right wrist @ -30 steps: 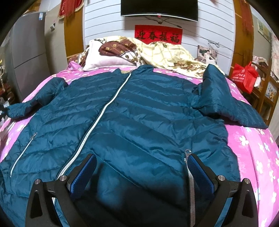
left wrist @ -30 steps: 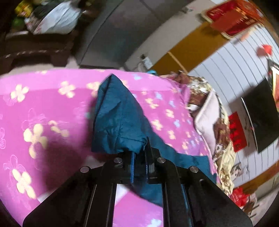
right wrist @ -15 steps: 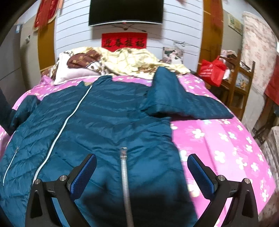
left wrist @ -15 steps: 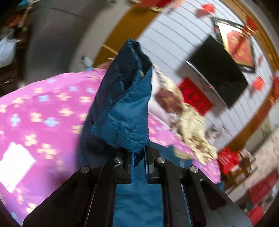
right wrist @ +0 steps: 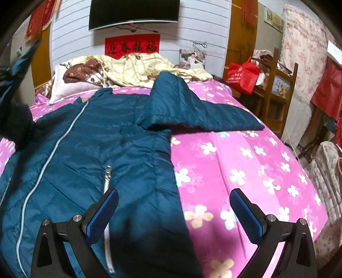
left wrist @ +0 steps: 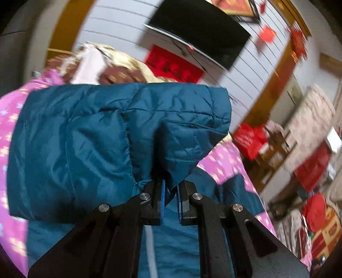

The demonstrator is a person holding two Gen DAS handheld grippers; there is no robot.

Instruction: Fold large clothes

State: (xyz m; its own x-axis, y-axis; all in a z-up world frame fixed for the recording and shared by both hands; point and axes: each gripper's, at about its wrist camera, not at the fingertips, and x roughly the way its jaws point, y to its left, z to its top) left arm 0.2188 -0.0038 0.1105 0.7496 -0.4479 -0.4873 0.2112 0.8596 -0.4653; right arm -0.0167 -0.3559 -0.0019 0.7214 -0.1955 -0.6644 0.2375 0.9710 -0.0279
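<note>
A large teal puffer jacket (right wrist: 102, 145) lies spread front-up on a bed with a pink flowered cover (right wrist: 245, 171). Its pale zipper (right wrist: 51, 154) runs down the middle. One sleeve (right wrist: 192, 113) lies out to the right across the cover. My left gripper (left wrist: 170, 190) is shut on the cuff end of the other sleeve (left wrist: 106, 136), which is lifted and drapes in front of the camera, hiding much of the bed. My right gripper (right wrist: 174, 210) hovers open over the jacket's right edge near the hem, with nothing between its blue pads (right wrist: 102, 211).
Pillows and a crumpled yellow quilt (right wrist: 128, 68) lie at the head of the bed under a wall-mounted TV (right wrist: 133, 12). A red bag (right wrist: 241, 74) sits on wooden furniture (right wrist: 275, 85) right of the bed. Bare pink cover lies right of the jacket.
My left gripper has swung the held sleeve up off the bed's left side and over toward the jacket body. My right gripper has shifted right, from over the jacket front to its right edge.
</note>
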